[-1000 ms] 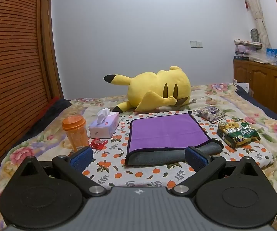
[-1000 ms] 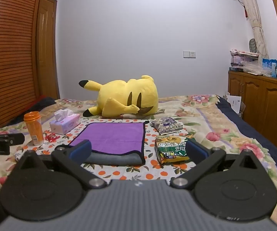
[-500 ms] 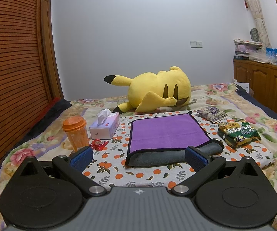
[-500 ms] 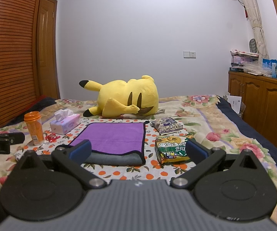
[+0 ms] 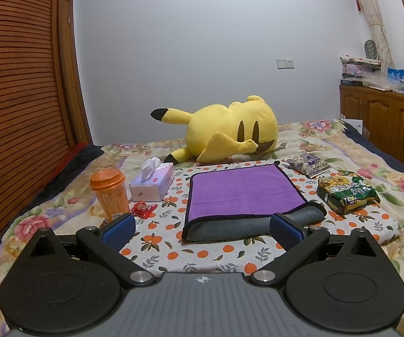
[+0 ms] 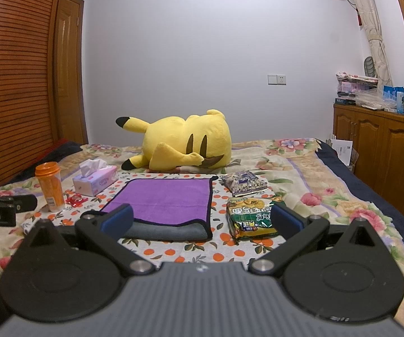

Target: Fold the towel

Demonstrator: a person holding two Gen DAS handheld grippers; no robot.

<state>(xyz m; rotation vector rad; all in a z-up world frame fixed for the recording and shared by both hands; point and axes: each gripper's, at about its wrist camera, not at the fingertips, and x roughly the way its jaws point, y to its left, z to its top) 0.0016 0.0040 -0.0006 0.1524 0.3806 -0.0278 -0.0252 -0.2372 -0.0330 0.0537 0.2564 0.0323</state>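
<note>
The purple towel (image 5: 244,189) lies flat on the orange-print cloth (image 5: 202,252) in the middle of the bed, its near edge doubled over to show the grey underside, probably one fold already made. The left gripper (image 5: 202,229) and right gripper (image 6: 202,220) hang short of that edge, jaws spread wide and holding nothing. To the left, a capped orange cup (image 5: 109,193), contents unclear, and a tissue box (image 5: 152,184) with a tissue poking out; snack packets (image 5: 345,193) sit right.

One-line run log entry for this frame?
task: fold towel | towel: folded once, flat | left gripper: open, empty | right gripper: open, empty
</note>
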